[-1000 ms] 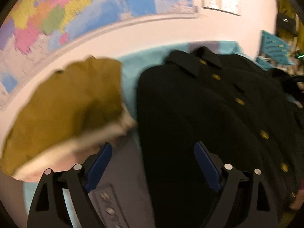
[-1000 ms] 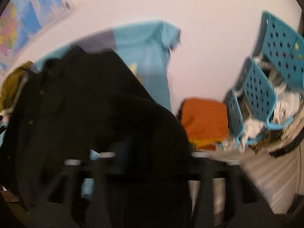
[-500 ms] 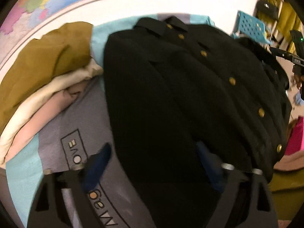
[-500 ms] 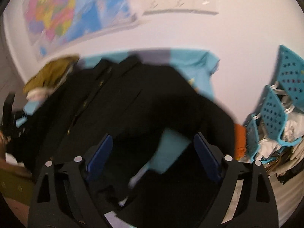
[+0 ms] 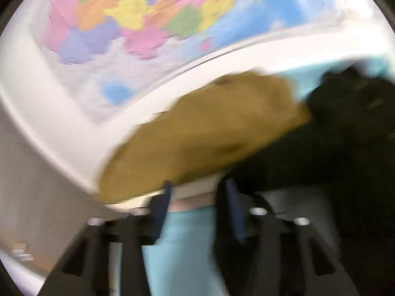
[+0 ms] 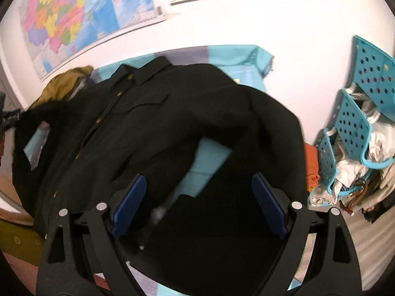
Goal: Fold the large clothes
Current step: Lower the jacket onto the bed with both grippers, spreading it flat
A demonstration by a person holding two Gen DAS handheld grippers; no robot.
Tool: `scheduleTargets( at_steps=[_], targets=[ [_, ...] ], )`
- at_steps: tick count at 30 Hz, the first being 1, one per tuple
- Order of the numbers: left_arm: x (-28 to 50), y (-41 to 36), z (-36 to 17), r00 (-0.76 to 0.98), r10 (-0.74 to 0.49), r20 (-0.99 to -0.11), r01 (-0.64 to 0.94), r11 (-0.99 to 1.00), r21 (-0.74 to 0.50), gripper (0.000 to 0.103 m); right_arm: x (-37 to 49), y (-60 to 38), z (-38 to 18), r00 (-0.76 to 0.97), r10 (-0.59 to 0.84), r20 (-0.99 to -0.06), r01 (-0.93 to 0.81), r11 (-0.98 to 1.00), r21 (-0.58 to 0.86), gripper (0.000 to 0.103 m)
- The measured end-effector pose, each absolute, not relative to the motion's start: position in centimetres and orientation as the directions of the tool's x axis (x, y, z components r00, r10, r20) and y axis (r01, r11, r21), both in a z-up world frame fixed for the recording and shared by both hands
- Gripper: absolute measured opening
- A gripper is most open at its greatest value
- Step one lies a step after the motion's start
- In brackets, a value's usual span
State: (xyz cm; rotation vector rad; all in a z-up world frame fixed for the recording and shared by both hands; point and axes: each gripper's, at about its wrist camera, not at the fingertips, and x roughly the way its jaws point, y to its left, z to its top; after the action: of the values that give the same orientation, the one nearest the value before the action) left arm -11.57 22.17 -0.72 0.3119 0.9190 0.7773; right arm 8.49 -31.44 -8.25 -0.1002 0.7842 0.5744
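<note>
A large black coat with gold buttons lies spread on a teal cloth, collar toward the wall. My right gripper hangs over the coat's near part, open wide, with only loose black fabric below its blue pads. The left wrist view is blurred: my left gripper has its jaws closing, still apart, over the teal cloth. The black coat's edge lies against its right finger; whether the pads press on it I cannot tell.
A pile of folded clothes topped by a mustard garment sits left of the coat, under a wall map. Teal perforated baskets full of clothes and an orange cloth stand at the right.
The left gripper has swung left and upward, from over the coat toward the mustard pile and the map, and its jaws have narrowed. The right gripper's jaws have widened over the coat.
</note>
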Motion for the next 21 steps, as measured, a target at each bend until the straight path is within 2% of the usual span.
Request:
scheduleTargets(
  at_steps=[3,5,6,7,10,11,15,19,20,21],
  targets=[
    [-11.0,22.2,-3.1,0.353,0.621,-0.7,-0.426,0.773,0.47,0.046,8.4,-32.7,-8.6,0.576,0.445,-0.686,-0.492,0.859,0.144,0.086],
    [-11.7,21.3,-2.8,0.446,0.524,-0.726,-0.398,0.842,0.364,0.048,8.2,-33.3,-8.6,0.588,0.434,-0.683,-0.472,0.869,0.146,0.086],
    [-12.1,20.5,-2.2,0.508,0.473,-0.72,-0.377,0.873,0.308,0.058,8.0,-33.9,-8.4,0.597,0.431,-0.676,-0.46,0.875,0.151,0.087],
    [-12.9,19.5,-1.0,0.596,0.397,-0.698,-0.334,0.913,0.234,0.063,7.8,-34.6,-8.3,0.607,0.431,-0.668,-0.445,0.88,0.164,0.088],
    [-14.7,17.3,1.3,0.745,0.26,-0.615,-0.222,0.965,0.139,0.077,7.5,-36.8,-8.2,0.638,0.397,-0.66,-0.383,0.907,0.176,0.094],
    [-14.9,16.0,1.9,0.78,0.204,-0.592,-0.162,0.979,0.124,0.083,7.4,-37.5,-8.4,0.642,0.39,-0.66,-0.365,0.913,0.184,0.095],
    [-13.1,11.4,1.2,0.79,0.138,-0.598,-0.039,0.984,0.175,0.084,7.1,-39.8,-10.5,0.57,0.477,-0.669,-0.337,0.879,0.338,0.095],
    [-10.8,7.9,-1.2,0.762,0.024,-0.647,0.076,0.989,0.127,0.084,5.7,-39.0,-11.5,0.504,0.597,-0.624,-0.43,0.8,0.418,0.094],
    [-10.0,7.0,-1.9,0.747,0.004,-0.665,0.097,0.989,0.115,0.084,5.6,-38.6,-11.6,0.488,0.614,-0.621,-0.448,0.786,0.425,0.086],
    [-9.3,6.3,-2.6,0.731,-0.016,-0.682,0.116,0.988,0.102,0.084,5.3,-38.2,-11.7,0.486,0.611,-0.624,-0.464,0.786,0.409,0.062]
  ],
)
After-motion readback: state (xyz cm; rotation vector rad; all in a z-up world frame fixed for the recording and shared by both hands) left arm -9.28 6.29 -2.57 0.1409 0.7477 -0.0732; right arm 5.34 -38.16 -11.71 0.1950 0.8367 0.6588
